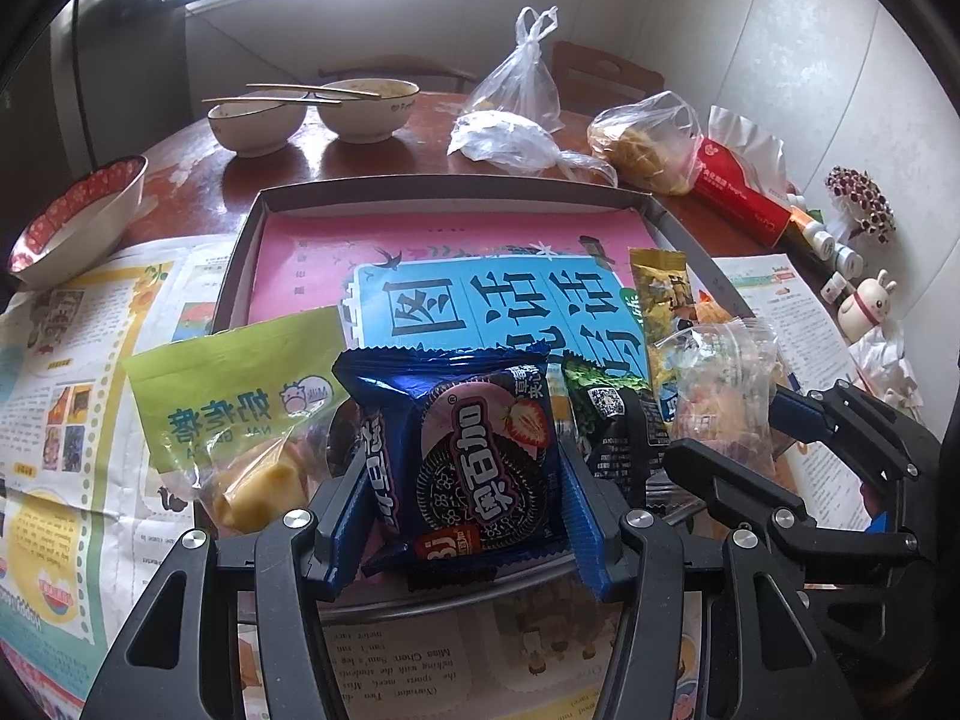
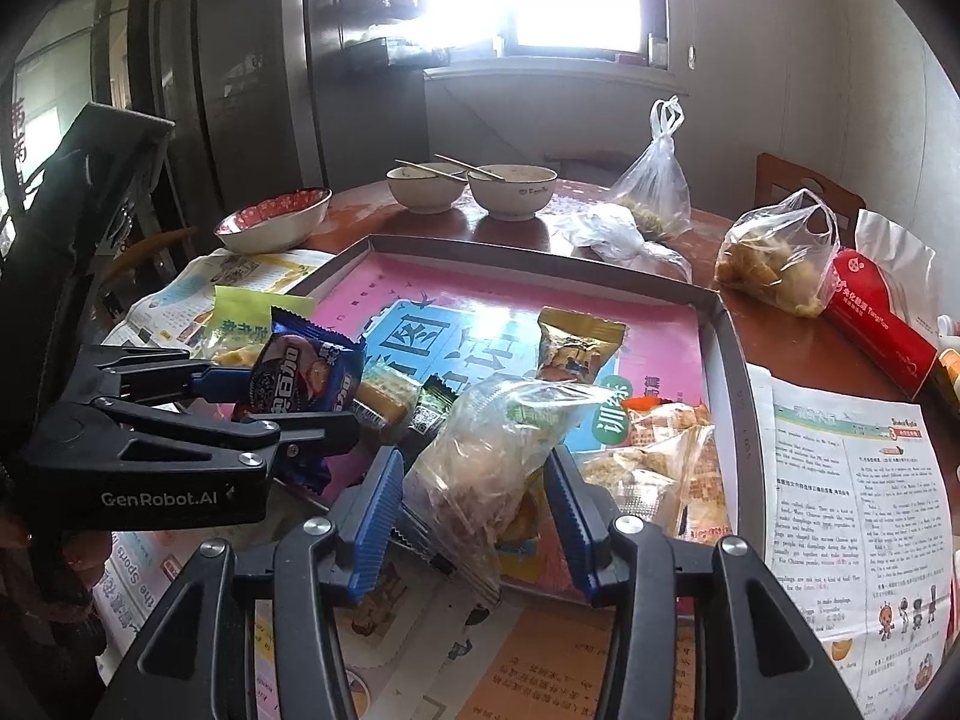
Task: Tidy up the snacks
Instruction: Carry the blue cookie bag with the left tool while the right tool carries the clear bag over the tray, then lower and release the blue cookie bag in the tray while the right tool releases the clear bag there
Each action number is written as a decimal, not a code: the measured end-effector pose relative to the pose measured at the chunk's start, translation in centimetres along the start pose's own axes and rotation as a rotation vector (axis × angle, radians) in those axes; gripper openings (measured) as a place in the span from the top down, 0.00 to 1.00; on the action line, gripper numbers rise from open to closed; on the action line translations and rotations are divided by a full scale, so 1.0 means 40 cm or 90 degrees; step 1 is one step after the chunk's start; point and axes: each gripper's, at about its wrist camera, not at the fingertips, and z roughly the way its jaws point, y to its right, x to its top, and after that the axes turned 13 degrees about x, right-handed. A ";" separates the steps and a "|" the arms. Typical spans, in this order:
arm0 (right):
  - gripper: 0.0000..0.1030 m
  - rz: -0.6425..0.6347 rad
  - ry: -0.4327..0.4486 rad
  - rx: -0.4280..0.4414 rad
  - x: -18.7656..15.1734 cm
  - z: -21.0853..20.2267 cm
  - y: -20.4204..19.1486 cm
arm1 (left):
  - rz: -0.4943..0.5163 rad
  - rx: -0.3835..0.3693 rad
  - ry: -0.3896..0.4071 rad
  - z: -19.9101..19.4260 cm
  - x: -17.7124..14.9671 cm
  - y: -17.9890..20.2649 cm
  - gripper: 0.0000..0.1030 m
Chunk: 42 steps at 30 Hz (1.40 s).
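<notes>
A blue cookie packet point(image 1: 468, 462) with a strawberry picture sits between the blue pads of my left gripper point(image 1: 468, 516), which is shut on it over the near rim of the grey tray point(image 1: 450, 183). My right gripper point(image 2: 474, 510) is shut on a clear bag of snacks point(image 2: 480, 468) whose lower end hangs past the tray's front edge point(image 2: 729, 348). In the right wrist view the left gripper point(image 2: 288, 414) and its blue packet point(image 2: 306, 372) show at left. A green pouch point(image 1: 240, 396), a gold packet point(image 2: 576, 342), a black-green packet point(image 1: 612, 414) and clear-wrapped snacks point(image 2: 660, 456) lie in the tray.
Newspaper sheets point(image 2: 852, 480) cover the wooden table around the tray. Behind it stand two white bowls with chopsticks point(image 1: 312, 111), a red-patterned bowl point(image 1: 78, 216), tied plastic bags point(image 1: 648, 138), a red tissue pack point(image 1: 744, 192), small bottles and a rabbit figure point(image 1: 864, 306).
</notes>
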 end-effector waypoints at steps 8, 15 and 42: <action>0.48 -0.009 -0.001 -0.004 -0.008 -0.007 -0.007 | -0.001 0.001 -0.001 -0.007 -0.010 -0.002 0.44; 0.39 -0.002 0.012 -0.007 -0.006 -0.028 -0.002 | -0.003 0.007 0.002 -0.017 -0.014 -0.002 0.43; 0.23 -0.013 0.080 -0.076 0.004 -0.126 -0.023 | 0.012 0.018 0.063 -0.113 -0.038 0.004 0.27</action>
